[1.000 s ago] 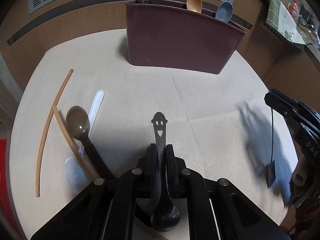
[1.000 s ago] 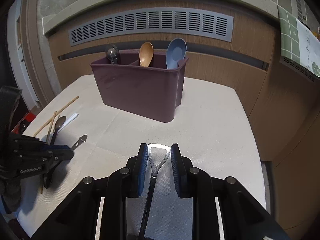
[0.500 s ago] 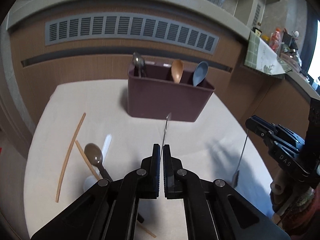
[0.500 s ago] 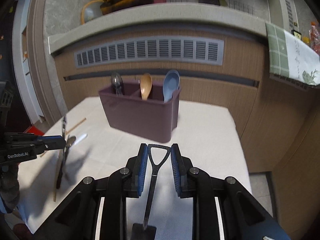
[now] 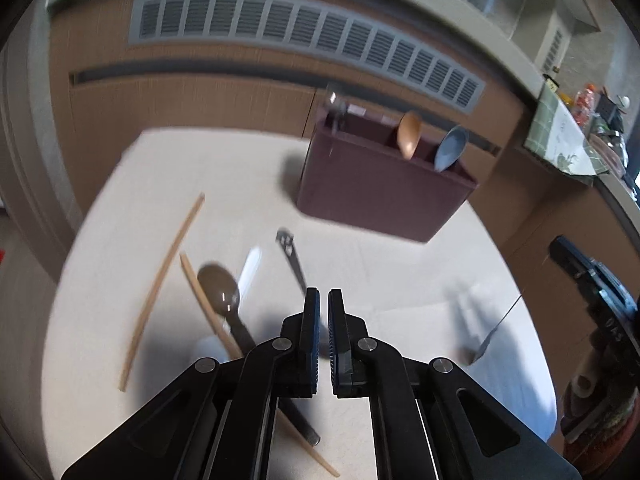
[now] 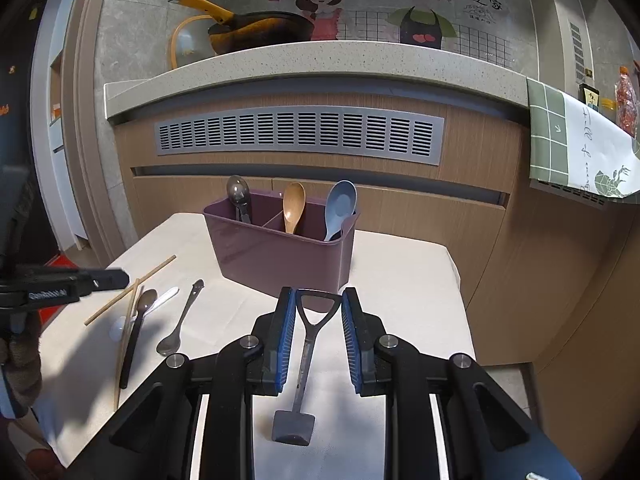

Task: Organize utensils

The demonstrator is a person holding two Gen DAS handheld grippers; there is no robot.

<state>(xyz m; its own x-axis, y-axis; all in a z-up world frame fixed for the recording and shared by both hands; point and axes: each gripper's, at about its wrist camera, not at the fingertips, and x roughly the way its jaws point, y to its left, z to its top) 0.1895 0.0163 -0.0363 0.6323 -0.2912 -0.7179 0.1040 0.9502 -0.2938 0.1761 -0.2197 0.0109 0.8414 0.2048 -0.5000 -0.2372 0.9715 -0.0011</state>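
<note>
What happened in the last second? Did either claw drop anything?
The left gripper let go of the smiley-handled spoon, which now lies on the table. The right gripper still holds the shovel-shaped spoon; the organizer and its three spoons are unchanged.
</note>
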